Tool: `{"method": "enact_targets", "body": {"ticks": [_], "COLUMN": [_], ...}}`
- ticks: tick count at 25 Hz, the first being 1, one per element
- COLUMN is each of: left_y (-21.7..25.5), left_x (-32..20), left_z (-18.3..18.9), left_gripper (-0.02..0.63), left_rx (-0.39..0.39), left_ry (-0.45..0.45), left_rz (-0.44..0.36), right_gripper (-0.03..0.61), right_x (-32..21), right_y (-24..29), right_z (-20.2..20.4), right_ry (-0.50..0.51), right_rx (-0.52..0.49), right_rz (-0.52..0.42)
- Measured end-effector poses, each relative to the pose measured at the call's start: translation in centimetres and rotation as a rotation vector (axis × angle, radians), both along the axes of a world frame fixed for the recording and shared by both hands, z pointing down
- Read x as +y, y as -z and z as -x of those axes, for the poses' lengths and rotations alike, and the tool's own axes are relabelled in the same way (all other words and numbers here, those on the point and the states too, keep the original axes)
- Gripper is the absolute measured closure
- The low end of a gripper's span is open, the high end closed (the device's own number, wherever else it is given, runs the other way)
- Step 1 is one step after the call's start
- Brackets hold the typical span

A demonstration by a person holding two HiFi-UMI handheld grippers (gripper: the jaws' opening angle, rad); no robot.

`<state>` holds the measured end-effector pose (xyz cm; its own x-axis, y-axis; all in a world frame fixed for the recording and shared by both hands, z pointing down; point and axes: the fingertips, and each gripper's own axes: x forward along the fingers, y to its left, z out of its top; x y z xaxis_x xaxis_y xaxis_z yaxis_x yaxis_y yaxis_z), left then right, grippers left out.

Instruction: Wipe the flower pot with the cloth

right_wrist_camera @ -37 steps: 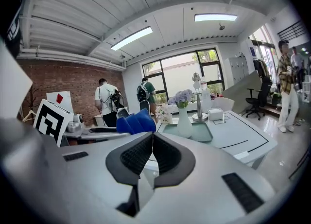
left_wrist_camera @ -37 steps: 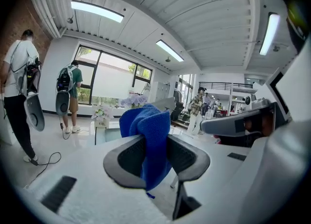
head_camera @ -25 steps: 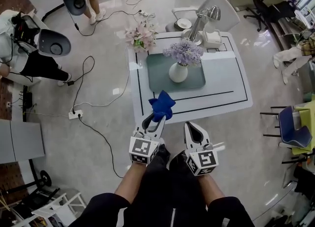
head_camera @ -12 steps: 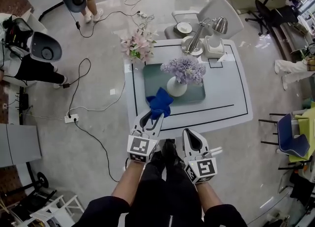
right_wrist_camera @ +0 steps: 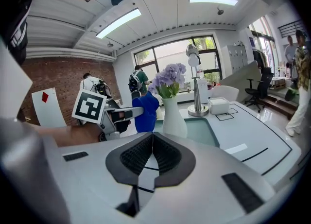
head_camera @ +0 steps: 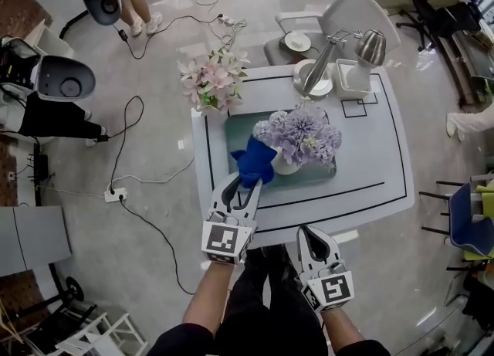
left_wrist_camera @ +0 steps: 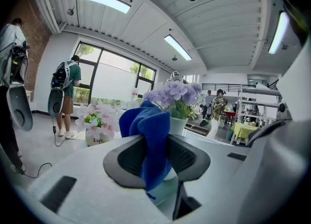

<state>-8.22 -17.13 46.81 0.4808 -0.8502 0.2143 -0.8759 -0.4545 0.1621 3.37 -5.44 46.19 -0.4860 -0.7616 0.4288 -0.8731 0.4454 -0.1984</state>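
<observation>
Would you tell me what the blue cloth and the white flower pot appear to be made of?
The cloth looks like soft microfibre: matte, fuzzy, draping limply. The flower pot looks like glazed ceramic, possibly plastic: smooth, white, faintly glossy.

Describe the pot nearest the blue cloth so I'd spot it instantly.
On the white table, find the green mat. The smooth white vase stands on it beside the blue cloth; it holds purple flowers, the corner pot pink ones.
</observation>
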Motion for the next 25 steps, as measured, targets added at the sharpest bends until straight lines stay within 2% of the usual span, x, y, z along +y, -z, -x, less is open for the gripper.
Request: {"method": "enact_targets", "body": {"ticks": [7,12,19,21,25], "left_y": [-2.8,-6.2,-10.5,-9.8,-5.7], "left_x": [-3.1,-3.4,-3.3,-3.5,-5.4], "left_z": [-1.9,-2.3,-1.5,-0.9,0.0], "left_gripper": [0.488,0.488,0.488,0.488,0.488], "left_rx": [-0.018,-0.02,-0.124,-0.119,-0.047], "left_ry": [-0.07,-0.067,-0.105,-0.091,-0.041], "left_rz": [0.025,0.08,0.145,0.119,0.024], "right_gripper": [0.569,0.569,0.569,0.569,0.569], "right_x": [-0.8,-1.2,-1.8,-1.8,-1.7], "right_y": [-2.8,-3.9,-4.6,-4.6,-4.5], "right_z": [-0.6,-0.5,0.2,0.3,0.2], "right_ry": [0.019,0.043,0.063,0.064,0.072], "right_rx": [0.017,0.026,0.012,0.003,0.014], "right_rz": [0.047,0.063,0.071,0.071,0.078]}}
